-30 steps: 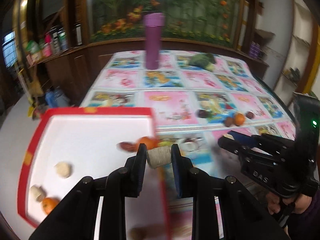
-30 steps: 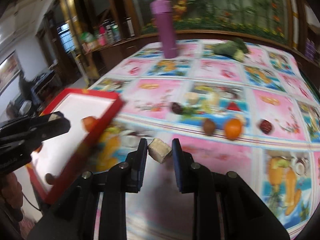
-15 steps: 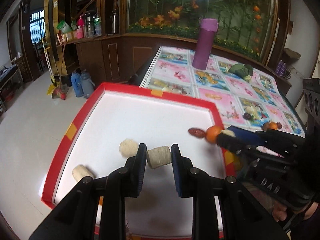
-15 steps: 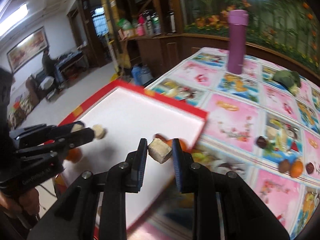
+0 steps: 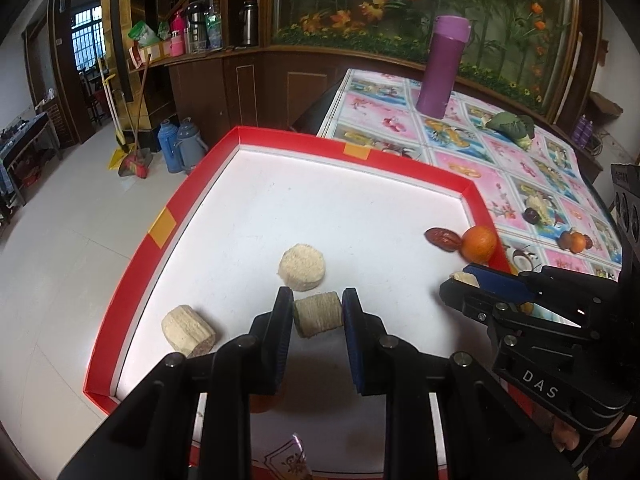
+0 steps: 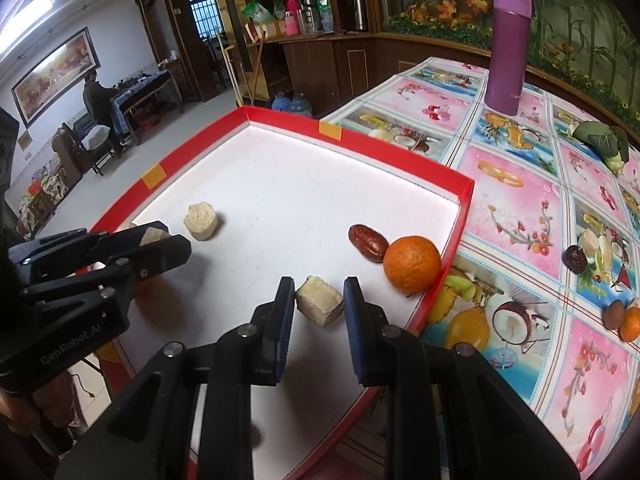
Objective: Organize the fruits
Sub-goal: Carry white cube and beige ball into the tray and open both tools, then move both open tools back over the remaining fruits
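Red-rimmed and white-floored, the shallow tray [image 5: 168, 228] sits at the edge of a table covered by a pink fruit-print cloth [image 6: 516, 200].

Left gripper [image 5: 316, 316]: clenched on a pale cylindrical sugarcane piece [image 5: 318, 314], held crosswise between the blue pads above the tray floor. Two similar pale pieces lie in the tray, one round piece [image 5: 302, 267] just beyond the fingertips, one [image 5: 187, 330] near the left rim.

Right gripper [image 6: 318, 300]: clenched on a blocky pale sugarcane chunk [image 6: 319, 300], tilted between the pads, above the tray near its right rim. In the left wrist view this gripper enters from the right with a pale sliver showing at its tip.

Tray contents at the right rim: an orange [image 6: 412, 264] touching a red date [image 6: 368, 242] (the orange also rests against the rim wall).

On the cloth, well apart from the tray: a dark date [image 6: 574, 260], a small brown fruit [image 6: 614, 314] beside a second orange [image 6: 630, 324], a purple flask [image 6: 508, 48] standing upright, and a green leafy vegetable [image 6: 600, 138].

A person stands at a table in the far room.
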